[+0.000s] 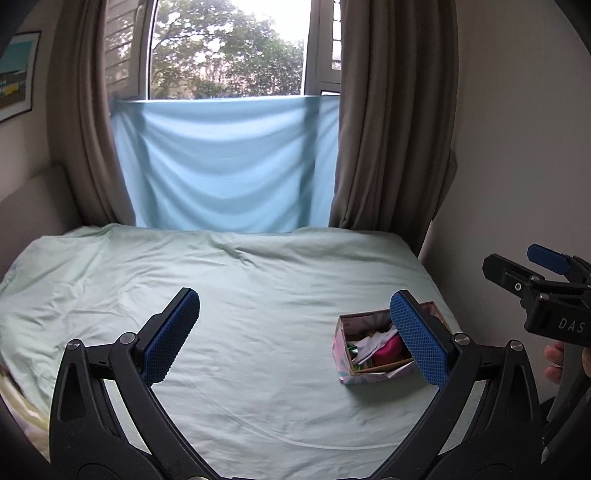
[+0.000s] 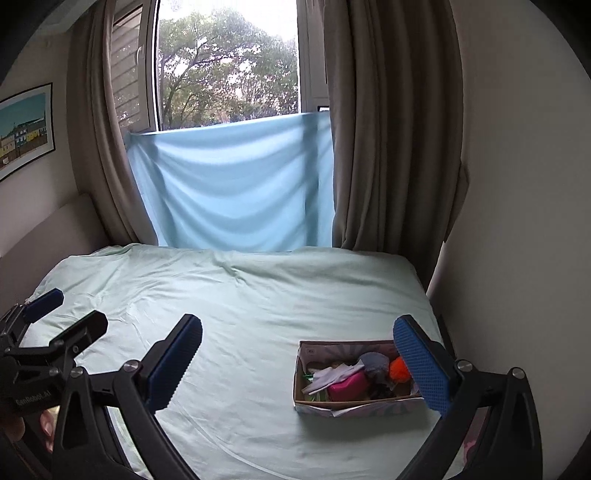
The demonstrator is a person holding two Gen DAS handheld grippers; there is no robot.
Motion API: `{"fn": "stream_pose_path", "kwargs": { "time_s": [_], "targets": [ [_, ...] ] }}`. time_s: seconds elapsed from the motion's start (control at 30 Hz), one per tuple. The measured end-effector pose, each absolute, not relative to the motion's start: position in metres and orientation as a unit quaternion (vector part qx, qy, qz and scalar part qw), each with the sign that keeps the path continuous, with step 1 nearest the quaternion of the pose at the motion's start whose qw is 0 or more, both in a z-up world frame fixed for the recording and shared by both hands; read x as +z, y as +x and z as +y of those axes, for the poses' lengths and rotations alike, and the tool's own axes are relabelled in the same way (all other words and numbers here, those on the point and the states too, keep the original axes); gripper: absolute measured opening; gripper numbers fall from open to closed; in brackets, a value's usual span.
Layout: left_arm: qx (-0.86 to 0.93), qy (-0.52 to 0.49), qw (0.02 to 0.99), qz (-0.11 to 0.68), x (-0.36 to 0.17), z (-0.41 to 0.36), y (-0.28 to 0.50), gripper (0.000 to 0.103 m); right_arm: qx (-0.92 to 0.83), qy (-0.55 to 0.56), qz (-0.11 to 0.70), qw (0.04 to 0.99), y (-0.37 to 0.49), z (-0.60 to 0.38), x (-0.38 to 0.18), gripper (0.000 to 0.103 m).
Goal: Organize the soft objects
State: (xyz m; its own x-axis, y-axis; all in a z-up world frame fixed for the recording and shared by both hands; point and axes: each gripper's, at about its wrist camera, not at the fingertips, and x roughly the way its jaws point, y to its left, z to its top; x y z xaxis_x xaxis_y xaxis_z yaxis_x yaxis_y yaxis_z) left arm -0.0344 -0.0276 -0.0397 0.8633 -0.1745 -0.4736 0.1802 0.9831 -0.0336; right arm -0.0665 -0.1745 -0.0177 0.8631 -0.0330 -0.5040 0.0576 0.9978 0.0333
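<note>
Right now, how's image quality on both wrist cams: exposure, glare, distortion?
Left wrist view: sky in the window is blown out, strong fisheye bending of the curtains, dark vignette corners; box is dim and partly hidden by a finger of the left claw. Right wrist view: same backlit window and curved edges, but the box contents read clearly; bed sheet evenly lit, no glare.

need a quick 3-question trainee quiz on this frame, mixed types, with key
1. True or false: both grippers, left and right, are open and hold nothing.
2. Where is the box? A) on the bed's right side B) on the windowsill C) in a gripper
3. Fill in: the round bright item at the box's right end is ____ in colour.

Key: 1 true; 2 A; 3 orange (the ball).
</note>
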Motion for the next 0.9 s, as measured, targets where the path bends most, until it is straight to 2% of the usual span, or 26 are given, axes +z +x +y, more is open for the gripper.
{"fn": "stream_pose_path", "kwargs": {
  "time_s": [0.9],
  "targets": [
    [-0.081, 0.014, 0.969, 0.232, -0.0364, -0.032, -0.0374, 0.103, -0.051, 0.027, 0.253, 0.966, -0.0738, -0.176, -0.0174, 0.103]
  ]
}}
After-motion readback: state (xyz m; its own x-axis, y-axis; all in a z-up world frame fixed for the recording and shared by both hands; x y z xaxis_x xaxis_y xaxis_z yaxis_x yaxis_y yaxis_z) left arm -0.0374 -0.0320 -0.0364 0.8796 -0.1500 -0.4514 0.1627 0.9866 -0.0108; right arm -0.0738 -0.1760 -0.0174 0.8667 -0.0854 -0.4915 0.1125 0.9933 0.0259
